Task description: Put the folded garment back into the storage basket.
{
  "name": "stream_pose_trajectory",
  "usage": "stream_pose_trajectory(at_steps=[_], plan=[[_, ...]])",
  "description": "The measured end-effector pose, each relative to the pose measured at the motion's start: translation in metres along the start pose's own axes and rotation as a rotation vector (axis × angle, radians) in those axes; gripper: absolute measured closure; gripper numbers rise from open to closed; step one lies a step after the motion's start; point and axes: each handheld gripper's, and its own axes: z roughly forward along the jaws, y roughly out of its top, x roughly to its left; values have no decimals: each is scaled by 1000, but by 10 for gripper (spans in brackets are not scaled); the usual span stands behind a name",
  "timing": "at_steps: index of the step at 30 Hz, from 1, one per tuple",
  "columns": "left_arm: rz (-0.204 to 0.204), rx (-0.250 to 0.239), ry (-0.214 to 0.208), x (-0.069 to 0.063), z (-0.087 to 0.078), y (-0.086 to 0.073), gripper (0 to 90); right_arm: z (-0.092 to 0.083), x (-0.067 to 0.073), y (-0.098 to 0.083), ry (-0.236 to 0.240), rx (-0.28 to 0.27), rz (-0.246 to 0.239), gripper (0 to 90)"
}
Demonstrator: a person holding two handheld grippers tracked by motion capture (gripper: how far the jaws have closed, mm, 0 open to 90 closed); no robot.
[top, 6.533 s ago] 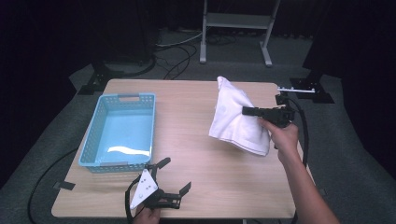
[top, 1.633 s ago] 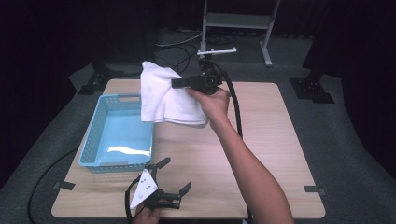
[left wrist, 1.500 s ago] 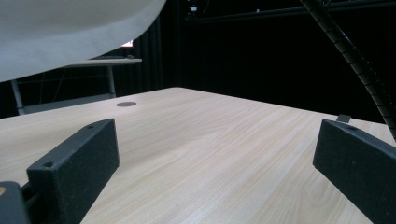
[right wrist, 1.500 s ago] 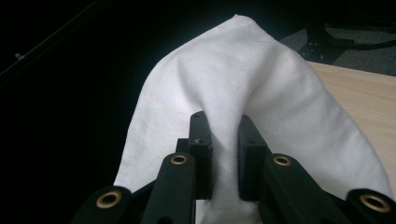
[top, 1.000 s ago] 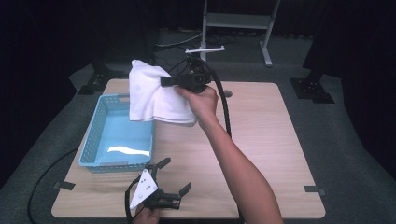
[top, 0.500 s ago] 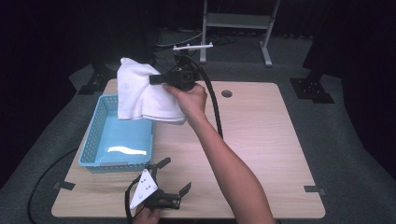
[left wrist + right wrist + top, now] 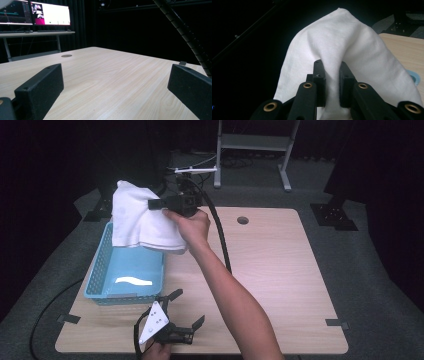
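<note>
A white towel (image 7: 137,217) hangs in the air over the far end of a light blue plastic basket (image 7: 102,270) at the table's left. My right gripper (image 7: 155,204) is shut on the towel; in the right gripper view the cloth (image 7: 342,52) is pinched between the two black jaws of that gripper (image 7: 332,85) and drapes down on both sides. My left gripper (image 7: 187,309) rests near the table's front edge, to the right of the basket's near corner. Its jaws stand wide open with bare tabletop between the fingers (image 7: 40,86).
The wooden table (image 7: 270,265) has a round cable hole (image 7: 243,220) near its far edge. The right gripper's black cable (image 7: 220,235) arcs down over the table's middle. A metal stand (image 7: 252,142) stands on the floor behind; monitors (image 7: 35,12) show in the left gripper view.
The right hand has carried the towel leftward, from over the table's middle to above the basket's far end. The left gripper has stayed where it was.
</note>
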Motion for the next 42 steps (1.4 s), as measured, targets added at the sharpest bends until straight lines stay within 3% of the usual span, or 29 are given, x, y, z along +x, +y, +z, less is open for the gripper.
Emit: stream_pose_trajectory(at_steps=[9,25,42], plan=[[1,1,1,0,0,0,0,24,6,-2,16,8,23,802],[3,3,0,0,0,0,0,59,8,-12,0,29,52,802],[4,4,1,0,0,0,0,81,6,-19,-14,55,69,802]])
